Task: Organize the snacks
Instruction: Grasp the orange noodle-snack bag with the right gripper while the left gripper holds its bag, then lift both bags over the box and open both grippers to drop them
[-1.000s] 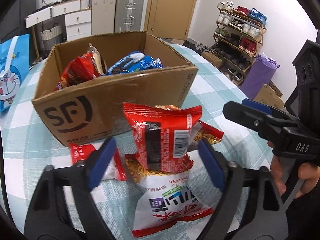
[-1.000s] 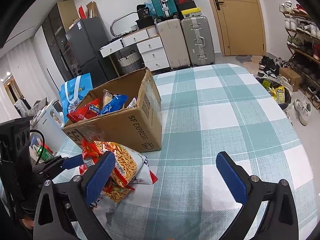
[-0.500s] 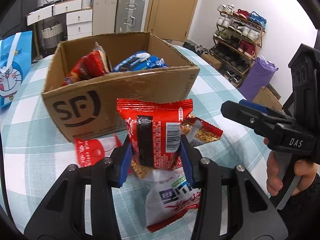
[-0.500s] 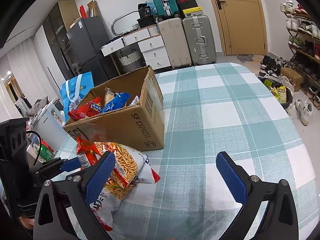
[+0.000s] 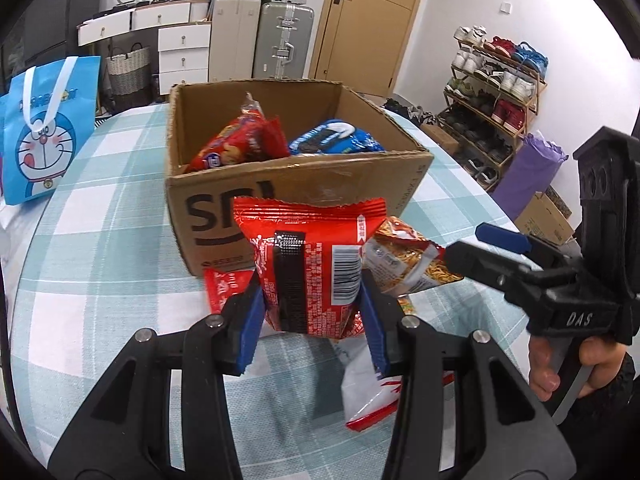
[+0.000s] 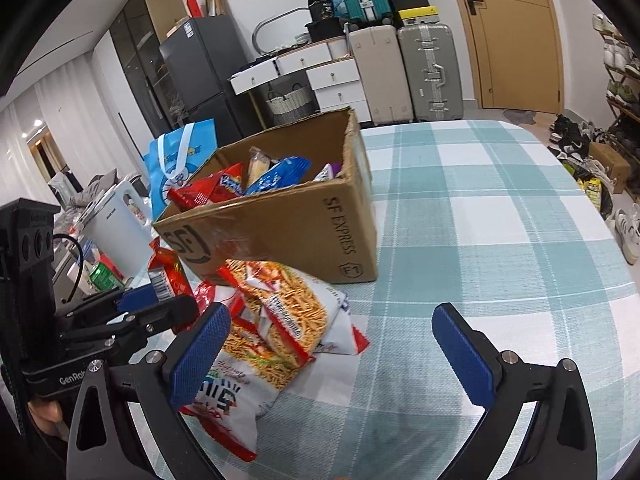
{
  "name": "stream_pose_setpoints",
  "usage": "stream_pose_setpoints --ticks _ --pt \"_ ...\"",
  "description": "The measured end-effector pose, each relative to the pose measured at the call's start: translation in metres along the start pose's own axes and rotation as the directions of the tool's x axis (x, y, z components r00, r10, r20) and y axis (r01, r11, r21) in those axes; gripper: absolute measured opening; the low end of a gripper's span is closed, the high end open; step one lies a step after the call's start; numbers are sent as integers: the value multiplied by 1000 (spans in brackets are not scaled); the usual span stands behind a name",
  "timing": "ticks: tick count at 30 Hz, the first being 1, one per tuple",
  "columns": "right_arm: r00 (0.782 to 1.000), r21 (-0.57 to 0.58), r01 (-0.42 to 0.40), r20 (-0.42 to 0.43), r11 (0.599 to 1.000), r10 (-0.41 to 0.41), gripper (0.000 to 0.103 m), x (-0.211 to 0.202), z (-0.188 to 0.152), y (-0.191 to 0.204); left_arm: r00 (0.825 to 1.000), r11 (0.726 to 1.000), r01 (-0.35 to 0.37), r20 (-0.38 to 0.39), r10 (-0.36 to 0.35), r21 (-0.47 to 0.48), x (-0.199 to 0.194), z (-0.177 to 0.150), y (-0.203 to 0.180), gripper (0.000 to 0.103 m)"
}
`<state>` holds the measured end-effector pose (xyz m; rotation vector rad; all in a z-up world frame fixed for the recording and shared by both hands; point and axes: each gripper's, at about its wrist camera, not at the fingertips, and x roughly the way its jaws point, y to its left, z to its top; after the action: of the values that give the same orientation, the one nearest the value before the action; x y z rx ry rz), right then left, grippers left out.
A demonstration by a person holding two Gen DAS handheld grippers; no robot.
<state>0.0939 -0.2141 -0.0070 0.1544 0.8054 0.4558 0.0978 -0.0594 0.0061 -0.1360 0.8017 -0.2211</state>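
My left gripper [image 5: 314,322] is shut on a red snack packet [image 5: 312,260] and holds it upright just in front of the open cardboard box [image 5: 384,184]. The box holds a red biscuit pack [image 5: 236,148] and a blue cookie pack [image 5: 336,142]. An orange noodle-snack bag [image 6: 280,312] and a white snack bag [image 6: 228,400] lie on the table before the box. My right gripper [image 6: 332,356] is open and empty, to the right of this pile; it also shows in the left wrist view [image 5: 500,252].
The table has a teal and white checked cloth [image 6: 500,220]. A blue cartoon bag [image 5: 40,132] stands at the far left. Another flat red packet [image 5: 224,288] lies against the box front. Suitcases, drawers and a shoe rack stand beyond the table.
My left gripper closed on the red packet and lifted it off the pile, toward the box. The right gripper stayed open and barely moved.
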Motion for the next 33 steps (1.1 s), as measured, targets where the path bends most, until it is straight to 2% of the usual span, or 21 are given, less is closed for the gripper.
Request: stream_pose_setpoints --ticks 4,9,14,16,18,22,23,29,33 --pt "1000 -4 -5 -29 1000 5 102 13 -4 5 1000 1000 -10 8 10 -7 -9 0 8 41" --pt "994 32 -32 -105 999 35 102 35 -6 7 1000 1000 -20 18 20 -15 -16 2 14 41" --pt "991 51 -38 -124 998 44 101 45 -5 8 999 999 -30 18 30 -23 -22 -1 20 41" --pt "991 48 -37 -128 998 42 97 47 -3 10 999 999 -30 19 30 -27 -23 -1 22 41" --pt "991 50 -30 -132 998 37 87 49 -1 10 999 999 -29 17 30 -33 -21 -1 23 41" --pt "988 44 -30 -148 999 37 79 54 -1 12 999 999 -28 17 29 -37 -21 -2 24 41" --pt "988 38 -31 -152 999 36 73 54 -2 13 999 999 -26 17 27 -38 -21 -2 24 41" --pt "992 34 -30 -123 999 34 57 50 -3 14 999 999 -24 21 25 -44 -23 -5 24 41" --pt "996 24 -36 -84 999 38 53 39 -6 15 999 999 -24 29 25 -46 -27 -6 25 41"
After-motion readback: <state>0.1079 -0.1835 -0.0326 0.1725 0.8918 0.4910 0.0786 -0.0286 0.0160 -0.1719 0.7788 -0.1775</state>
